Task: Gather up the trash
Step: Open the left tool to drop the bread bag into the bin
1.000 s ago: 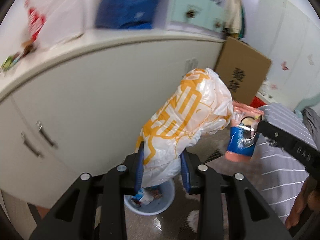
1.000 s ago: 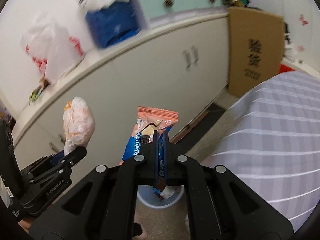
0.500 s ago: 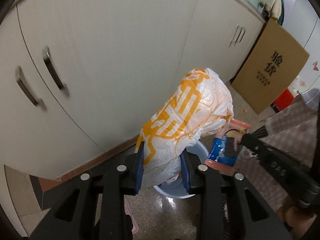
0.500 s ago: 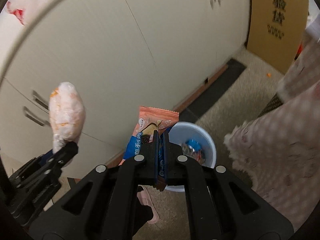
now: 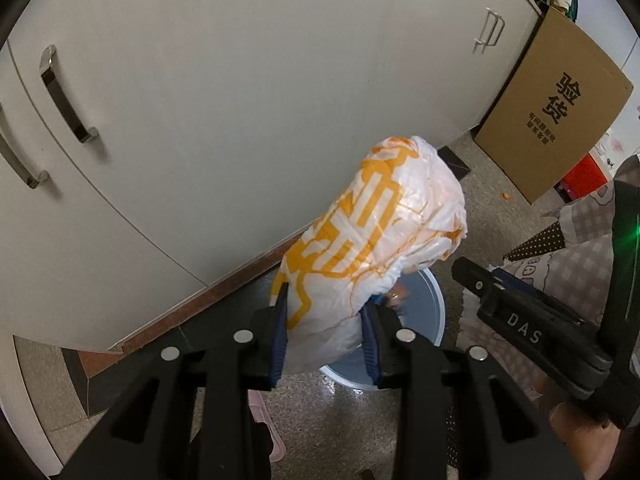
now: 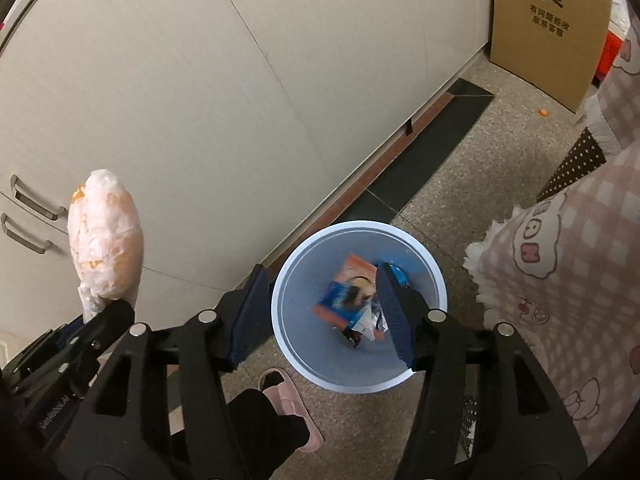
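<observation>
My left gripper (image 5: 325,340) is shut on a crumpled white and orange plastic bag (image 5: 376,236), held above and left of a light blue bin (image 5: 428,320). The bag also shows at the left of the right wrist view (image 6: 105,240). My right gripper (image 6: 320,312) is open and empty, directly over the bin (image 6: 296,344). An orange and blue snack wrapper (image 6: 348,292) is inside the bin, blurred, beside other wrappers. The right gripper also shows in the left wrist view (image 5: 520,320).
Cream cabinet doors (image 6: 200,100) run behind the bin. A cardboard box (image 5: 560,112) leans at the right, with a red item (image 5: 584,172) beside it. Pink checked fabric (image 6: 560,280) is on the right. A pink slipper (image 6: 292,404) is on the speckled floor.
Both grippers tilted down toward the floor and moved over the bin. My right gripper opened and the snack wrapper dropped into the bin. The left gripper kept its bag.
</observation>
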A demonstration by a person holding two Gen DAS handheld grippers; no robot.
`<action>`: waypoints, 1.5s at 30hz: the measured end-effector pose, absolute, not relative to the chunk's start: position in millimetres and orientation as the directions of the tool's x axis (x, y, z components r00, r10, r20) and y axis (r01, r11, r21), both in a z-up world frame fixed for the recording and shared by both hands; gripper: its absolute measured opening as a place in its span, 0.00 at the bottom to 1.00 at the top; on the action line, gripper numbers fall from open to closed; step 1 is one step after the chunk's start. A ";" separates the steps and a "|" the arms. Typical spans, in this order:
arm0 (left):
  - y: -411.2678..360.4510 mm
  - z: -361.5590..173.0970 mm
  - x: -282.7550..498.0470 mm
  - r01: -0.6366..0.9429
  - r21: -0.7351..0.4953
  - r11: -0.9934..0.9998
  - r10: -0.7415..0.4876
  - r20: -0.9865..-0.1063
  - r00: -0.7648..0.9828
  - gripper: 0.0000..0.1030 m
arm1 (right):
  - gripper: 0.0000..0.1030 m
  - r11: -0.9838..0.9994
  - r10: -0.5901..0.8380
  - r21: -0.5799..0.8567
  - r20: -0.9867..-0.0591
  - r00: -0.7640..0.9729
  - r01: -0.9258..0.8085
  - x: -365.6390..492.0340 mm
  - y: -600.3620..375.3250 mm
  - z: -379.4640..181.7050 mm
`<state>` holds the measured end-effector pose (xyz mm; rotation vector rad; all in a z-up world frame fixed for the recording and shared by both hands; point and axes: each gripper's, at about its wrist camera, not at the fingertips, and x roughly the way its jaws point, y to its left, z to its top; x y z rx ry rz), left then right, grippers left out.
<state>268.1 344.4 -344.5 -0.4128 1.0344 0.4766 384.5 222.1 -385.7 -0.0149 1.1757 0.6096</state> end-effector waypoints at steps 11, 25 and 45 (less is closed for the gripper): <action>317.7 -317.4 269.9 -0.517 -0.078 0.852 0.195 -0.870 0.452 0.30 | 0.62 0.858 0.422 0.208 -0.808 0.412 -0.470 362.8 184.6 -330.2; 285.3 -312.5 280.9 -0.457 -0.027 0.889 0.194 -0.883 0.429 0.31 | 0.68 0.831 0.343 -0.050 -0.737 0.582 -0.554 327.3 166.6 -292.4; 277.6 -376.0 328.5 -0.415 -0.020 0.910 0.123 -0.941 0.315 0.32 | 0.72 0.877 0.229 -0.101 -0.773 0.592 -0.471 358.2 143.7 -342.7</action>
